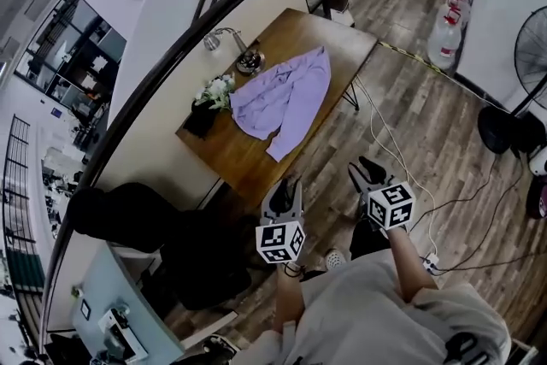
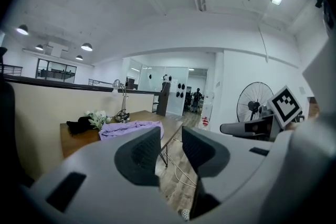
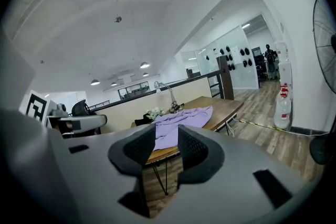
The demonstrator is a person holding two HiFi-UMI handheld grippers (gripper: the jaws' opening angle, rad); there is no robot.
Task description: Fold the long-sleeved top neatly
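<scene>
A purple top point(image 1: 286, 98) lies unfolded and rumpled on a wooden table point(image 1: 342, 34), one sleeve trailing toward the near edge, with a lamp point(image 1: 246, 55) and flowers point(image 1: 219, 88) beside it. The left gripper point(image 1: 287, 187) and right gripper point(image 1: 364, 170) are held well short of the table, jaws apart and empty. Folding is judged not yet begun; the approach is in hand. Next, the top must be reached and smoothed flat before a sleeve is taken.

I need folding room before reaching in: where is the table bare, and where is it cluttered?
Bare wood shows at the table's near end, below the purple top's sleeve, and at the far corner beyond the top. Crowded: the wall-side edge, with lamp, flowers and a black item.
</scene>
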